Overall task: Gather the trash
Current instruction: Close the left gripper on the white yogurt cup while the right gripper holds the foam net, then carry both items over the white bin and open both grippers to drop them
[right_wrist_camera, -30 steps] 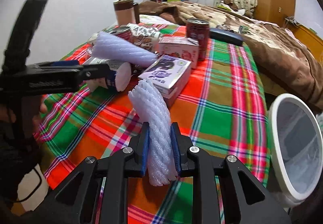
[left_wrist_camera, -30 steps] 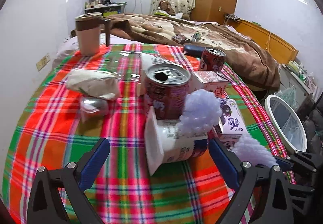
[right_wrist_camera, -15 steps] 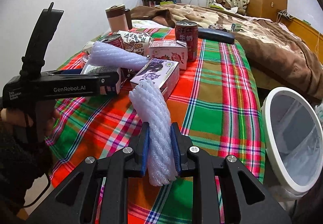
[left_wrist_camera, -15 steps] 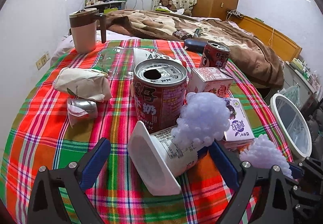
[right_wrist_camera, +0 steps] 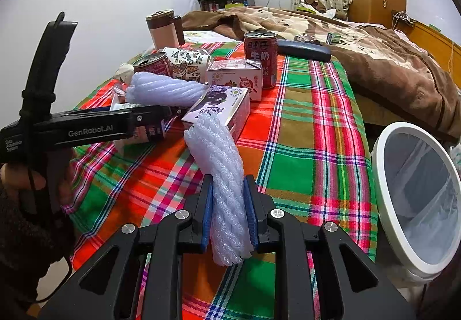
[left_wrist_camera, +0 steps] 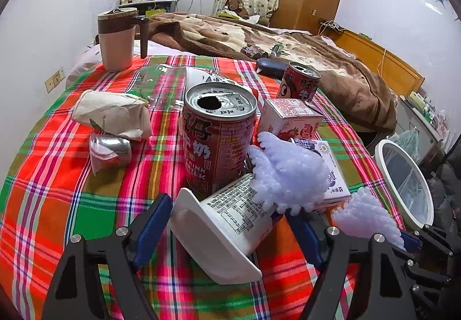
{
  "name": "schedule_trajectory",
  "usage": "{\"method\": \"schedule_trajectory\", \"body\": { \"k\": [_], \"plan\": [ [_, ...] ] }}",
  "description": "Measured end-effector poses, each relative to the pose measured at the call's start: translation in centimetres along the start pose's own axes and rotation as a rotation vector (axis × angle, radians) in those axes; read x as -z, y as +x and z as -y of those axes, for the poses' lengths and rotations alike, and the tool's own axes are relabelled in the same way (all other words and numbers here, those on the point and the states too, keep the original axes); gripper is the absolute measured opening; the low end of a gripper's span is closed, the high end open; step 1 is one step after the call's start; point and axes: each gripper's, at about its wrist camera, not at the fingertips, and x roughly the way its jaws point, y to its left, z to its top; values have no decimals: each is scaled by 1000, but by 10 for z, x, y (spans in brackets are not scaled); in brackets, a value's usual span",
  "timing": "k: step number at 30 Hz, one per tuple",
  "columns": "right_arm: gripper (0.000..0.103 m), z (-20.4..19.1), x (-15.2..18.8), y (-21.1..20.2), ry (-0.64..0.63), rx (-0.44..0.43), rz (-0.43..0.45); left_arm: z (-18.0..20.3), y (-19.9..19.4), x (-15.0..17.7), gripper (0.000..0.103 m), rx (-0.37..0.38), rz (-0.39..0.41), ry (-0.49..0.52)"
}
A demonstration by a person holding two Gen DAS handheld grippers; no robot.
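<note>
**Two grippers, one bin, a crowded tabletop**

This is a bedroom with a big bed [left_wrist_camera: 288, 43] under a brown blanket. In front of it, the tabletop [left_wrist_camera: 52, 204] has a bright checked cloth and lots of trash on it. The white bin [right_wrist_camera: 417, 199], lined with a clear bag, sits low at the right edge of the tabletop.

The right gripper [right_wrist_camera: 229, 213] is squeezed tight on a white foam sleeve [right_wrist_camera: 222, 170], held up over the cloth, near the bin. The left gripper [left_wrist_camera: 227, 227] is wide open around a tipped white cup [left_wrist_camera: 227, 225]. A second foam sleeve [left_wrist_camera: 288, 173] lies on top of that cup, and a tall red can [left_wrist_camera: 220, 141] stands just behind it. Two small drink cartons [left_wrist_camera: 291, 118] sit to the right.

What could go wrong? If the left gripper closes now, it may nip the second foam sleeve too, or push the cup into the red can and knock it over. The cup is round and lying down, so it could roll away. The held sleeve is soft and long, so it might hit the bin's rim and flop out.

Since a second ago, the left gripper has moved closer; the cup and can look much bigger. The right gripper is still holding its sleeve the same way.
</note>
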Motion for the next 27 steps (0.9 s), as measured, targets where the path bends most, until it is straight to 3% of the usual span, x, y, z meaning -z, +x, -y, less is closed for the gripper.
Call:
{"method": "schedule_trajectory", "body": {
  "k": [14,27],
  "plan": [
    [21,11,2,-20,46,5,57,7,-42,17,77,-10,49,-6],
    [21,31,1,-46,96,36,121,54,-77,10,77,33,122,76]
  ]
}}
